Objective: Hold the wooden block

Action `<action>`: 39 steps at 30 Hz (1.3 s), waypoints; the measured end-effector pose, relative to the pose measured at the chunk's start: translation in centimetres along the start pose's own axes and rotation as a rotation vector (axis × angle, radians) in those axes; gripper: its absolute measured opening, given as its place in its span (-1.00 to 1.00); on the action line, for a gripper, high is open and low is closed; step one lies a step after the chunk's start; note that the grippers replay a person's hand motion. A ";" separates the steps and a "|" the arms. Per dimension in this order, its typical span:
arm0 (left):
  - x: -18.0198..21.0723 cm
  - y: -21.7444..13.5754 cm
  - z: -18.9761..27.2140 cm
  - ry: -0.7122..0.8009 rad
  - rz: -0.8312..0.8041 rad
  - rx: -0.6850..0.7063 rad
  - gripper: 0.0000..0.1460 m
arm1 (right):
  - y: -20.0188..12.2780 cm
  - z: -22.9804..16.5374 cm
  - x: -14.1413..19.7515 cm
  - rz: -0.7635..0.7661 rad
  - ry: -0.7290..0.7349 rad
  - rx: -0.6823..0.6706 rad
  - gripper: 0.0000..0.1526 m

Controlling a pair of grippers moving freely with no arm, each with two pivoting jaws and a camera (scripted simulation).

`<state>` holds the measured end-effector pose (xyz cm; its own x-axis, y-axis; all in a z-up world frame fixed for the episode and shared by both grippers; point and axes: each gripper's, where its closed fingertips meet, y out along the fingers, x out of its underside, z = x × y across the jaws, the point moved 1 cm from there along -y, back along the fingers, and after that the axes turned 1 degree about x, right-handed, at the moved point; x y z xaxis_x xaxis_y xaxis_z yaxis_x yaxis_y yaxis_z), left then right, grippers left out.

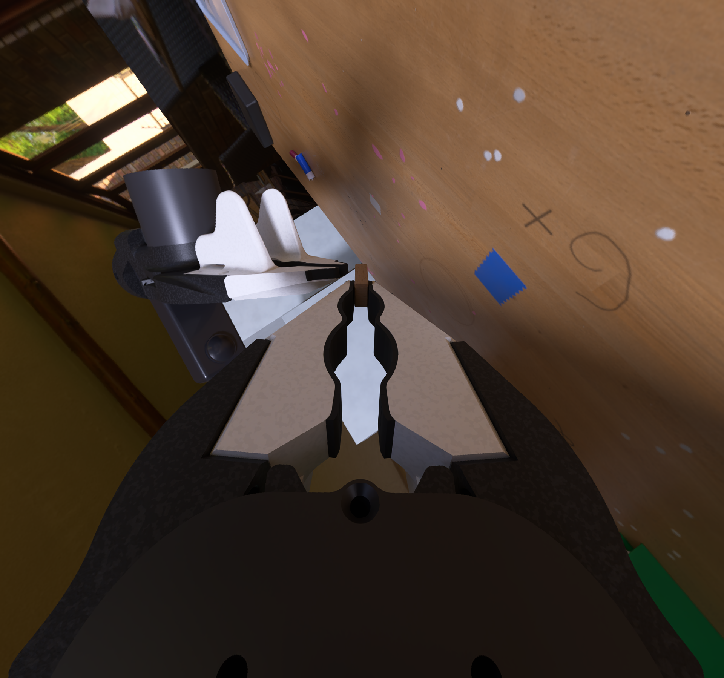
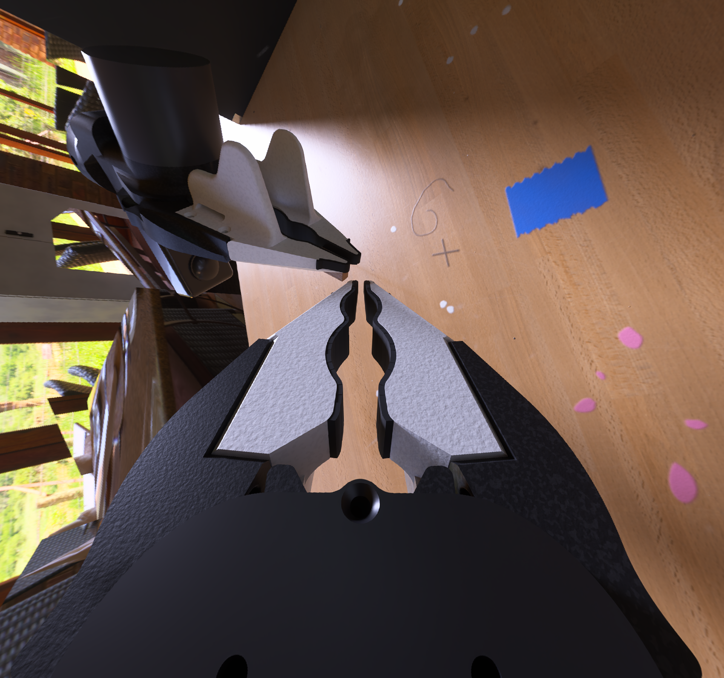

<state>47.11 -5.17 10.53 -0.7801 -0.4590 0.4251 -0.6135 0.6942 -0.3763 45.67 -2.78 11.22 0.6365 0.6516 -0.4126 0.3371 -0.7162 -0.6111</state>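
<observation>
While pinched at the left gripper (image 1: 361,291) tips | wooden block (image 1: 361,285) is held | right gripper (image 2: 361,286), nearly closed, empty, is poised just beside.

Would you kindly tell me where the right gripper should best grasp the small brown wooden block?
Probably the free end of the small brown wooden block, approached from beyond the left gripper tips. That gripper clamps the near end across its flat faces; only the far end shows bare, near the right gripper.
</observation>
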 end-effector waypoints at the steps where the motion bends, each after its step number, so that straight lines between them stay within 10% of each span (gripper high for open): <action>1: 0.1 0.0 0.0 0.014 0.000 0.003 -0.93 | 0.0 -0.1 -0.1 -0.002 -0.008 0.010 -0.96; 23: 0.1 -0.4 0.5 0.251 0.022 0.078 -0.93 | 0.8 0.1 -0.1 -0.100 -0.018 0.068 -0.96; 39: -3.4 1.5 6.9 -0.124 0.067 0.232 -0.93 | 6.2 4.4 2.8 -0.230 0.144 0.090 -0.96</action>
<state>47.97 -6.37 2.82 -0.8204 -0.4905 0.2939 -0.5602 0.5866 -0.5849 46.46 -4.29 3.31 0.6446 0.7476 -0.1597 0.4253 -0.5243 -0.7378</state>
